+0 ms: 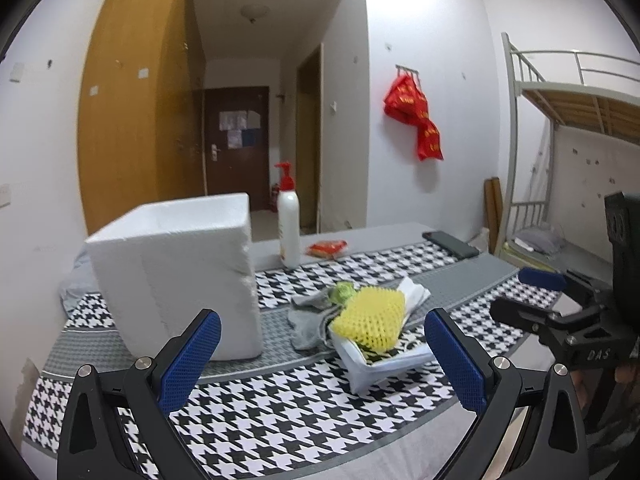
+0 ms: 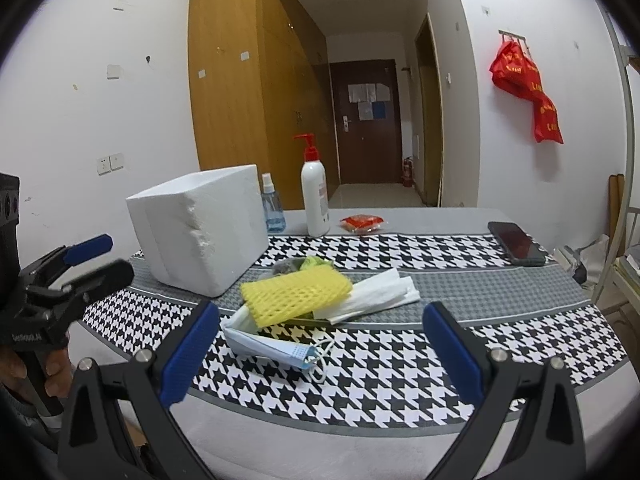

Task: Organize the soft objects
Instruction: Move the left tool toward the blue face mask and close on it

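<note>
We see pile only partly: grey cloth [image 1: 310, 322] and green item [image 1: 343, 292] mostly hidden under yellow foam net [image 2: 295, 292]; face mask [image 2: 276, 346] partly beneath it. Pile lies on table [image 2: 400, 364] at 12 o'clock between our left gripper [image 1: 322, 354] and right gripper [image 2: 320, 352], foam box [image 2: 200, 232] at 11. Both grippers spread wide, holding nothing.
</note>
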`<state>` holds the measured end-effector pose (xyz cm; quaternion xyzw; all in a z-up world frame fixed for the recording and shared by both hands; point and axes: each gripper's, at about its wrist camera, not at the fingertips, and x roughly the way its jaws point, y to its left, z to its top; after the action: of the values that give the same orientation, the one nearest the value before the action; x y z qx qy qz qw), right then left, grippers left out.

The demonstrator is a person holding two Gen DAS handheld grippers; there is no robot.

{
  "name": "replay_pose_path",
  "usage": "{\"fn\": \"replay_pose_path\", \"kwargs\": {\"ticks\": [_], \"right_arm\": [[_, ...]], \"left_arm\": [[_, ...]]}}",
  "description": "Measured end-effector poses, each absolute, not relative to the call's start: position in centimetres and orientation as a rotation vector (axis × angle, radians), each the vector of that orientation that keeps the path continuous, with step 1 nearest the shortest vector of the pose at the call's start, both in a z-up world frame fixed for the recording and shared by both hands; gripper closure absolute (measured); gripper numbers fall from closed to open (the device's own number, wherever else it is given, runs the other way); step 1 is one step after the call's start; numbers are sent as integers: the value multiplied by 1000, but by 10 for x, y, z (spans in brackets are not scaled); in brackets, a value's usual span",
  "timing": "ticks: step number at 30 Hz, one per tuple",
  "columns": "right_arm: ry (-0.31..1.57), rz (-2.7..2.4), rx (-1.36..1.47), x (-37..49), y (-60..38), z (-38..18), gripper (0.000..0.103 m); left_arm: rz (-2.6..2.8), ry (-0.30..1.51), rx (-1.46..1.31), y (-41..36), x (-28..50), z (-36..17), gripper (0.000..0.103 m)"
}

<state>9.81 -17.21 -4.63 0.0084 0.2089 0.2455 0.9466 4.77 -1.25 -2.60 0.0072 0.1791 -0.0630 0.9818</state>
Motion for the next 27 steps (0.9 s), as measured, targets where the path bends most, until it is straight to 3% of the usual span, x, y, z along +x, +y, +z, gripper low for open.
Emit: {"fn": "replay_pose_path", "kwargs": {"ticks": [20,27], "right_arm": [[511,476,31,129,-167,-63,1],[530,474,31,138,-166,-67,0]], "left_arm": [[-281,570,102,-34,92,-74,2],[-321,656,111,-41,110,-88,16]]}}
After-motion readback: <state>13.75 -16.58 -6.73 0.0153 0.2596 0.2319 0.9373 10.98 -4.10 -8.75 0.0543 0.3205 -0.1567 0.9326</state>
